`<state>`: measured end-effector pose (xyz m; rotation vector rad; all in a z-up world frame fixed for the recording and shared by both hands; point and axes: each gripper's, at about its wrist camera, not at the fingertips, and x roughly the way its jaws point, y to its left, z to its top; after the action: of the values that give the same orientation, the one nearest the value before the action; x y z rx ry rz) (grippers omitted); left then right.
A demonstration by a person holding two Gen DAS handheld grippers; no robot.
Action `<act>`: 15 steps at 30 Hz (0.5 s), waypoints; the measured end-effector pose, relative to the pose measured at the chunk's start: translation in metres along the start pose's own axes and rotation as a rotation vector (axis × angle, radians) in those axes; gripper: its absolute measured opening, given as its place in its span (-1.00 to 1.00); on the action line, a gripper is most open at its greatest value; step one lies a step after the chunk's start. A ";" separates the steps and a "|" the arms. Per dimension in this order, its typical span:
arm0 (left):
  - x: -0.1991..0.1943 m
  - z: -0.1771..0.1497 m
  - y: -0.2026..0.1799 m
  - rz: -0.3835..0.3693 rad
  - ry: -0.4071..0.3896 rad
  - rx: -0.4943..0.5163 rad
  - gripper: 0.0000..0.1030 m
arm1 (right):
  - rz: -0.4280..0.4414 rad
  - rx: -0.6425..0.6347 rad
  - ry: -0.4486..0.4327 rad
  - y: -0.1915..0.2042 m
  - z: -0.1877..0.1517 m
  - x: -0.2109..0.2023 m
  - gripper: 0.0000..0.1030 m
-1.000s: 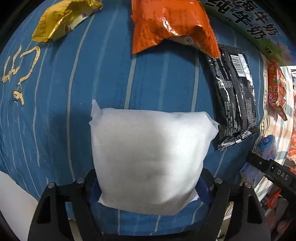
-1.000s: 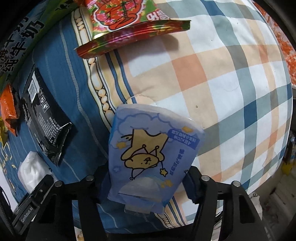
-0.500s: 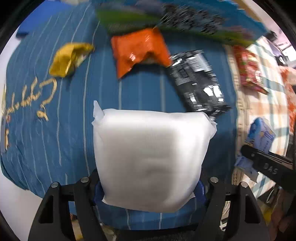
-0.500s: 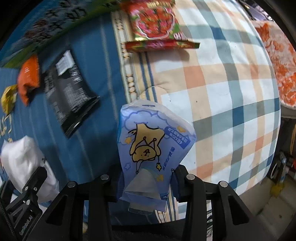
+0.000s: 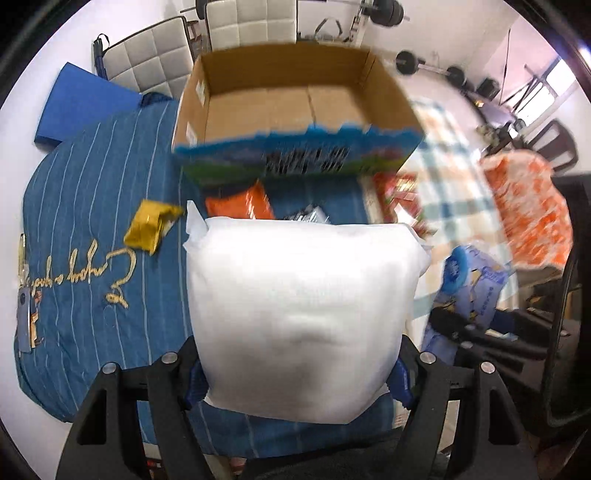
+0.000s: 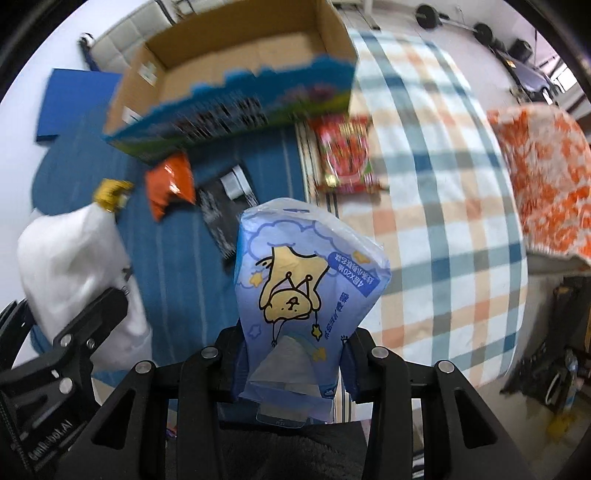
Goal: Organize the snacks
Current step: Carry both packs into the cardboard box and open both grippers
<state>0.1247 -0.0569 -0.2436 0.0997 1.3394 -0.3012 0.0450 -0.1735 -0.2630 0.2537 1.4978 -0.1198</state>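
My left gripper (image 5: pixel 295 373) is shut on a plain white packet (image 5: pixel 299 317), held high above the blue striped cloth (image 5: pixel 85 221). My right gripper (image 6: pixel 293 363) is shut on a light blue packet with a cartoon bear (image 6: pixel 306 280). An open cardboard box (image 5: pixel 291 96) with an empty brown inside stands ahead. In front of it lie a yellow packet (image 5: pixel 151 225), an orange packet (image 5: pixel 240 203), a black packet (image 6: pixel 221 206) and a red strawberry packet (image 6: pixel 343 155). The white packet (image 6: pixel 70 273) and the left gripper also show at the left of the right wrist view.
A plaid cloth (image 6: pixel 436 184) covers the right half of the surface, with an orange-and-white patterned cloth (image 6: pixel 546 177) at its far right. Padded white chairs (image 5: pixel 236 22), a blue mat (image 5: pixel 81 103) and barbell weights (image 5: pixel 406 62) lie beyond the box.
Both grippers have risen and tilted up with their packets. The view now takes in the whole box and the room, and the snacks on the cloth look smaller and farther.
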 end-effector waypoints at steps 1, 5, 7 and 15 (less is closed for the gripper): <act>-0.006 0.007 -0.001 -0.010 -0.010 -0.003 0.42 | 0.010 -0.017 -0.014 0.002 0.008 -0.011 -0.18; -0.028 0.046 -0.002 -0.053 -0.042 -0.020 0.42 | 0.039 -0.072 -0.068 0.012 0.052 -0.044 -0.18; -0.034 0.073 -0.001 -0.059 -0.061 -0.037 0.42 | 0.053 -0.097 -0.092 0.010 0.079 -0.056 -0.18; -0.008 0.185 0.018 -0.091 -0.017 -0.095 0.43 | 0.048 -0.173 -0.136 0.008 0.211 -0.059 -0.18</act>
<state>0.3024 -0.0829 -0.1944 -0.0433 1.3410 -0.3135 0.2474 -0.2211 -0.1927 0.1394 1.3571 0.0302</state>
